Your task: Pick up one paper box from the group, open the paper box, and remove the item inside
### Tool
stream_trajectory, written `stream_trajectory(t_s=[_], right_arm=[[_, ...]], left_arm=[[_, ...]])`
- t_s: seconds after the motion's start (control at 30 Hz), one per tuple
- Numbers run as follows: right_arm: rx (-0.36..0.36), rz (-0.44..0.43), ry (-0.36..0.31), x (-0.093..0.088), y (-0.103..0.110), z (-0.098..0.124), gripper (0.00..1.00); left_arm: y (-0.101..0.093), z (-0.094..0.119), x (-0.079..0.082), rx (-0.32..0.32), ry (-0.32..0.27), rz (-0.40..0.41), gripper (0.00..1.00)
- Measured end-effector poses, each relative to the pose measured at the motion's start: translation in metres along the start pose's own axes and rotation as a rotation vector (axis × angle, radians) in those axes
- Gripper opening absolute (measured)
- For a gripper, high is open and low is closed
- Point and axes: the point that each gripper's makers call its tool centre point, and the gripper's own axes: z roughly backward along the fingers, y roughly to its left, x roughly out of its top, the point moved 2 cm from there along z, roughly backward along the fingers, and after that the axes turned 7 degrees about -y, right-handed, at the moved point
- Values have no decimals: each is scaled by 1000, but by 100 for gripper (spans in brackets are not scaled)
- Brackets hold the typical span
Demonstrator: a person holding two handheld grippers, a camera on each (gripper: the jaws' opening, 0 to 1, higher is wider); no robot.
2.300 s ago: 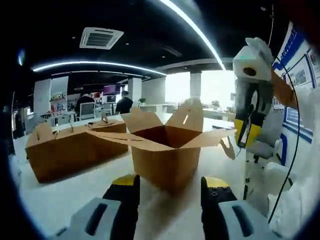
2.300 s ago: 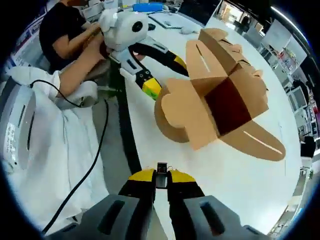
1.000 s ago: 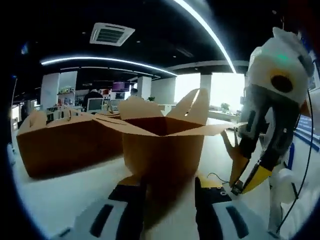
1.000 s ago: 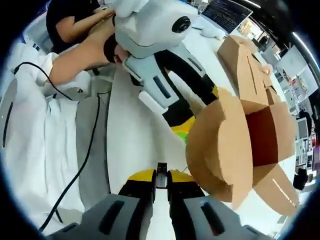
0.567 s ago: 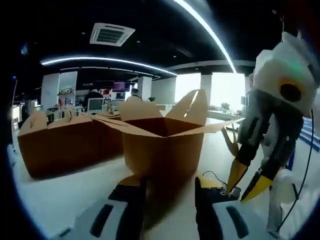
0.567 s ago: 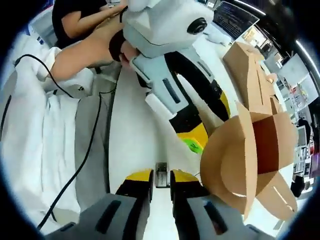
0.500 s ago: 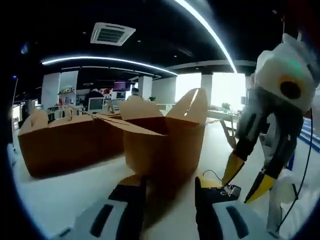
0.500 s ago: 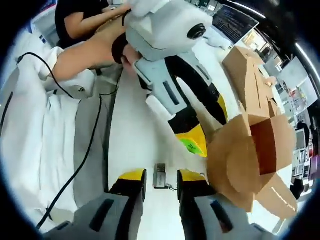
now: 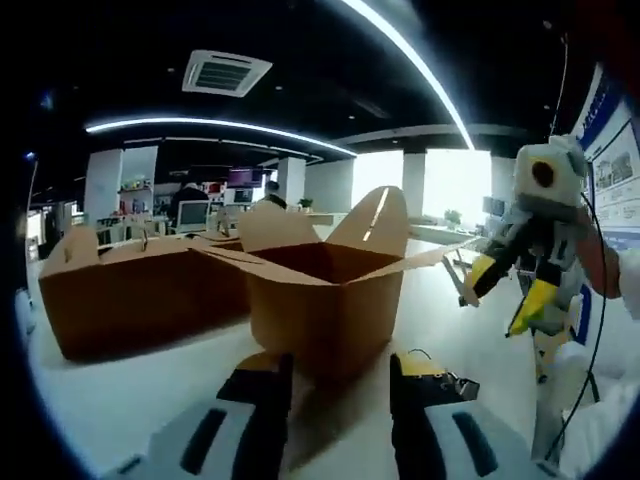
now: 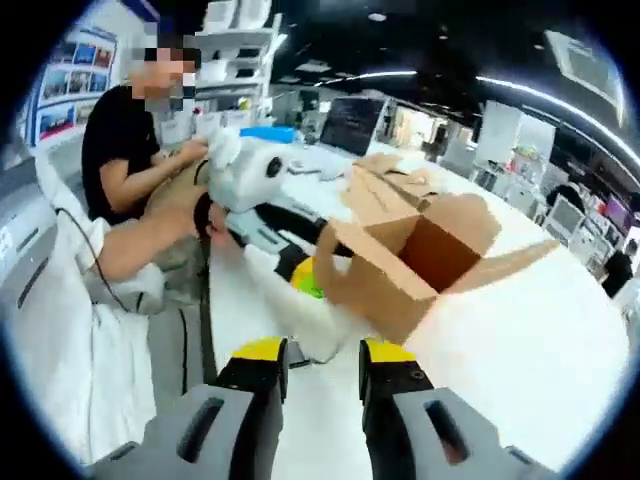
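Two tools are at work over a white desk (image 9: 120,400). The left tool (image 9: 338,372) rests low with its jaws apart, just in front of the open paper box (image 9: 325,310), whose four flaps are spread wide; the closed boxes (image 9: 135,295) of the group sit beside it. A small dark item (image 9: 452,383) with a thin wire lies on the desk by the left tool's right jaw, probably what came out of the box, though it is too small to be sure. The right tool (image 10: 322,352) hangs above the desk, jaws apart and empty, looking toward the open box (image 10: 420,262) and the left tool (image 10: 300,262). To finish well, leave the item lying clear of the box, and draw both tools away without catching a flap or the wire.
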Motion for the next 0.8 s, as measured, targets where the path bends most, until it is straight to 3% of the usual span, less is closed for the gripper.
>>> stream_trajectory(t_s=[0.1,0.27,0.33,0.5,0.6,0.8], right_arm=[[-92,-39,-43,-11,-24,-7,29],[-131,2,-144,-3,-42,-26,29],[-98,37,-153,0,-41,-36,29],[-61,28,-165,1,-35,-47,27],[-73,21,-169,1,-38,-45,21],[-76,4,-141,-1,-29,-35,21]], left_arm=[[1,-1,1,3,-5,-4,40],[4,-2,3,5,-22,3,40],[3,-2,3,-10,-29,9,39],[3,-3,5,-15,-52,15,31],[6,-4,5,-8,-61,19,29],[-5,-1,6,-32,-52,6,29]])
